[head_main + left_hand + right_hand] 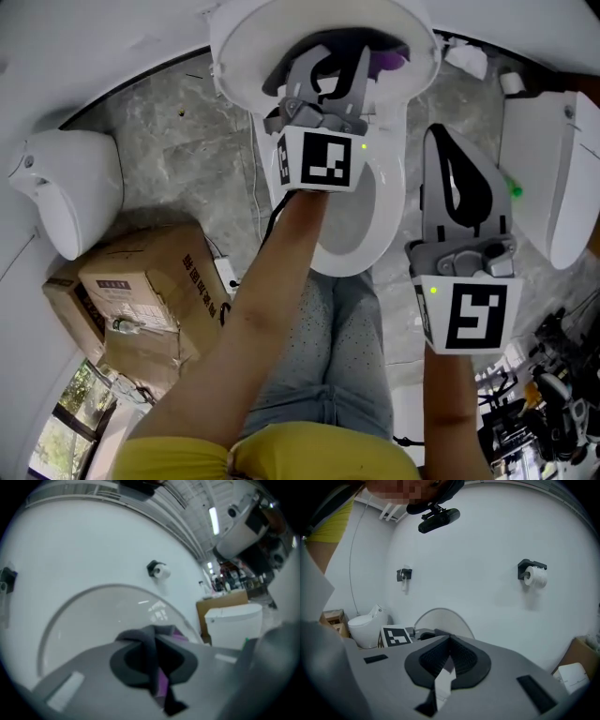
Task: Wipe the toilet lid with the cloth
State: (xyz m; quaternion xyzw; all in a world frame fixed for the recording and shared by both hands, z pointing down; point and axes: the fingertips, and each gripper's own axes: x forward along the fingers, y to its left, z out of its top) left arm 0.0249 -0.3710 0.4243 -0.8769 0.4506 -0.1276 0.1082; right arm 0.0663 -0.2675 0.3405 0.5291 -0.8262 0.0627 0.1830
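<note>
The white toilet lid (242,49) stands raised at the top of the head view. My left gripper (336,58) is shut on a grey and purple cloth (389,60) and holds it against the lid's inner face. In the left gripper view the cloth (154,638) bunches between the shut jaws, right in front of the lid (89,620). My right gripper (439,141) hangs to the right of the toilet, shut with nothing in it. In the right gripper view its jaws (449,641) meet, and the lid (440,618) lies beyond them.
The toilet seat (386,202) lies below the lid, between my knees. A second toilet (70,187) and cardboard boxes (150,291) stand at the left. Another white toilet (562,178) stands at the right. A paper roll holder (533,573) hangs on the wall.
</note>
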